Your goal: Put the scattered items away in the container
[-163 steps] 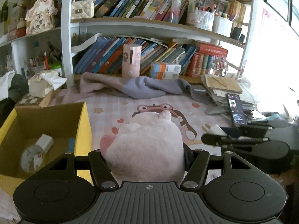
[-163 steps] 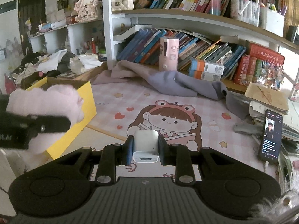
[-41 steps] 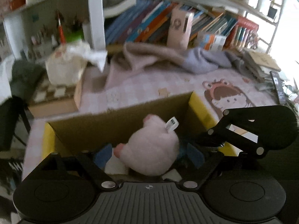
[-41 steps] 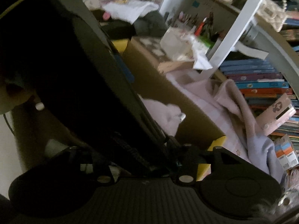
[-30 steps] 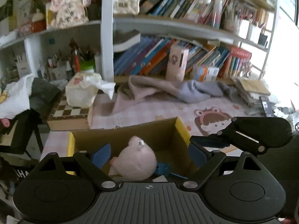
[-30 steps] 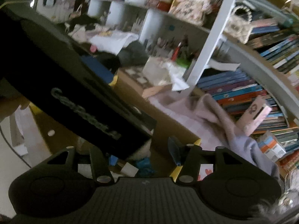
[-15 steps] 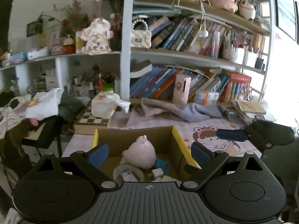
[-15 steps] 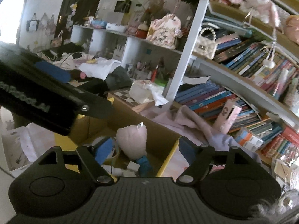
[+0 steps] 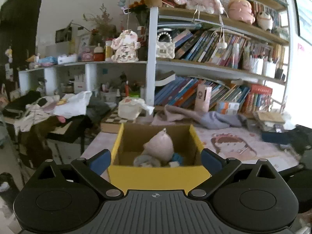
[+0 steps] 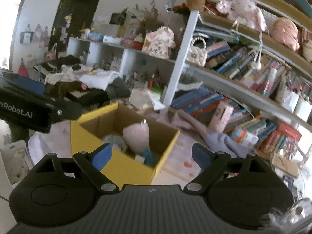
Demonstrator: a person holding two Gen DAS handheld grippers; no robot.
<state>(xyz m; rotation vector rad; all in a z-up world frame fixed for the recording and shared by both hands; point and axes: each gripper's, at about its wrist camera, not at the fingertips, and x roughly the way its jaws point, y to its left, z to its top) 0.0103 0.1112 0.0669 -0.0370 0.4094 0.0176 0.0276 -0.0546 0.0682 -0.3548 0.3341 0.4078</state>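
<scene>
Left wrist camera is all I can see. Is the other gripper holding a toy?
Observer: No. In the right wrist view the right gripper holds nothing. Its jaws are opening, and the box sits beyond them.
Operator: What does my gripper look like from over there?
Observer: The left gripper comes in from the left edge, above and left of the box. It has white lettering on its black side, its jaws are opening, and nothing is between them.

plush (image 9: 159, 146) now in box (image 9: 158, 177) | both claws emptied, opening, withdrawn
</scene>
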